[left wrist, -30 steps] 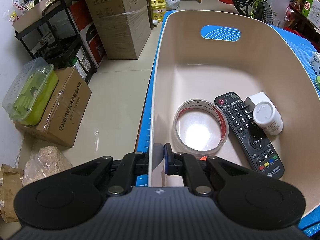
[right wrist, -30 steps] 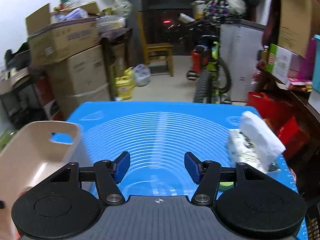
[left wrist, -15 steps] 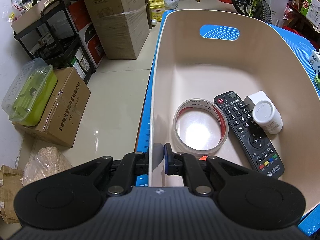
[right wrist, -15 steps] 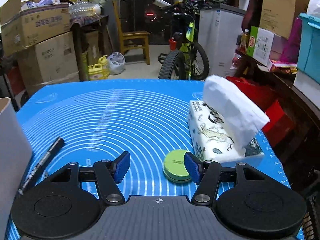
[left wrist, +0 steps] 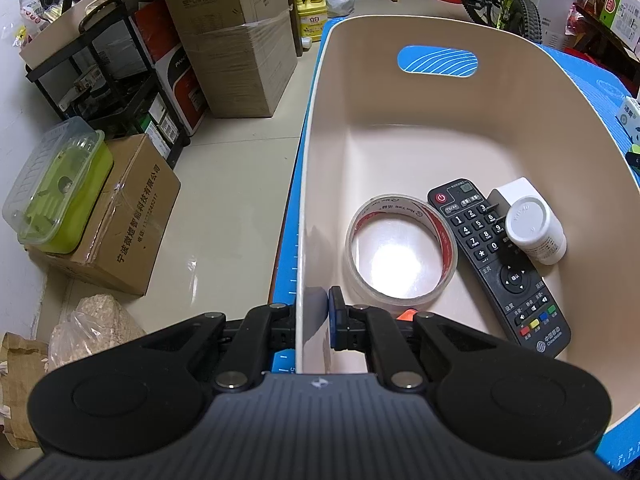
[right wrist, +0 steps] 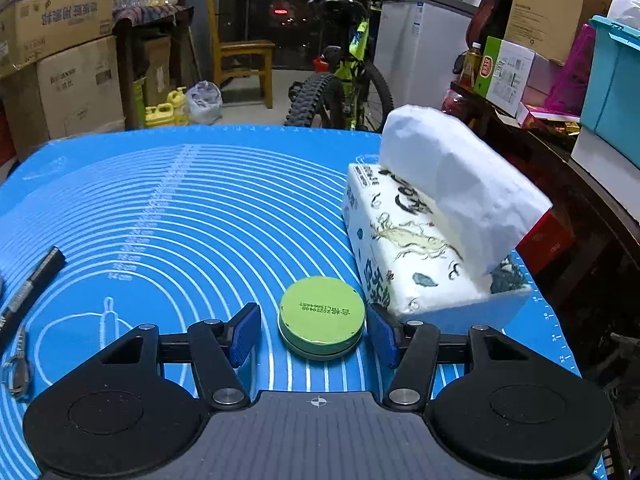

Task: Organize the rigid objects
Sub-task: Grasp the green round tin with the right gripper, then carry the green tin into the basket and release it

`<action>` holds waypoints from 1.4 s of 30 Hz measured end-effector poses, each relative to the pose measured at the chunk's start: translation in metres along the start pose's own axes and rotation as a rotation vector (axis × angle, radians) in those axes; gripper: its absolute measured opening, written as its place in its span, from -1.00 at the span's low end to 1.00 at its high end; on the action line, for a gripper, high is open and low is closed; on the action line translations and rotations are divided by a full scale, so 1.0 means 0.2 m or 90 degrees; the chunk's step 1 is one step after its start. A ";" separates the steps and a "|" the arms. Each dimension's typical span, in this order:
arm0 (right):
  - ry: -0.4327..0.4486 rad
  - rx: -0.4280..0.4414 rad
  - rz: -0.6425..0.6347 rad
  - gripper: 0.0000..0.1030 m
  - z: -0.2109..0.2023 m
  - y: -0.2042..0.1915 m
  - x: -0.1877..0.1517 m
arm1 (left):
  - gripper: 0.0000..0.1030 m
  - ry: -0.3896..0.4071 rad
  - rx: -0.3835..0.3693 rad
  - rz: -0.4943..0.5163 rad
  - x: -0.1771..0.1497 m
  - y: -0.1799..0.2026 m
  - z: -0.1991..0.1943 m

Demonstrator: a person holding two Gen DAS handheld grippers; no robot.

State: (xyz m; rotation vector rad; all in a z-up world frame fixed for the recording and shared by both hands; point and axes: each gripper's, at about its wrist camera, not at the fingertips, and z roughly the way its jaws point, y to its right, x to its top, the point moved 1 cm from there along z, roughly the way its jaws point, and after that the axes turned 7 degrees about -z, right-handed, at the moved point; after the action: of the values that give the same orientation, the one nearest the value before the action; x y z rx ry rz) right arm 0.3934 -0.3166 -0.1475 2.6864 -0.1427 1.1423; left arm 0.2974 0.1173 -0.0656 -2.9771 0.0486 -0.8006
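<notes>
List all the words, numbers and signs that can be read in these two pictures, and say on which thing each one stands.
"TV/AV", digits 1 to 9, "*", "0": remote control.
"China Mobile": the remote's lower end.
"立白": yellow jug.
"宁波微煜智能科技有限公司": brown carton.
Printed code on the green tin: too blurred to read.
Print on the tape roll, white bottle and tissue pack: too small or blurred to read.

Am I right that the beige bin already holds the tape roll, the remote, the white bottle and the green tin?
Not quite: the green tin is on the blue mat, between the right gripper's open jaws, as the right wrist view shows. The beige bin holds the rest.
</notes>
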 end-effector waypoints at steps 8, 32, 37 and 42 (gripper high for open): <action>0.005 0.011 0.039 0.11 0.05 0.01 0.00 | -0.78 -0.001 0.003 0.004 0.00 0.00 0.00; 0.175 0.174 -0.031 0.06 -0.73 -0.44 0.33 | -0.78 -0.002 0.006 -0.006 0.01 0.00 0.00; 0.179 0.268 -0.109 0.06 -0.90 -0.74 0.33 | -0.78 -0.001 0.005 -0.005 0.01 0.00 0.00; 0.145 0.327 -0.200 0.06 -0.97 -1.02 0.27 | -0.78 -0.001 0.005 -0.005 0.00 0.00 -0.01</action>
State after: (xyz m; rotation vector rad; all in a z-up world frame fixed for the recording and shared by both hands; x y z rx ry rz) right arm 0.3307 -0.0720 -0.0102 2.8072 0.6724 1.5255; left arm 0.2977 0.1171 -0.0642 -2.9723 0.0344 -0.7985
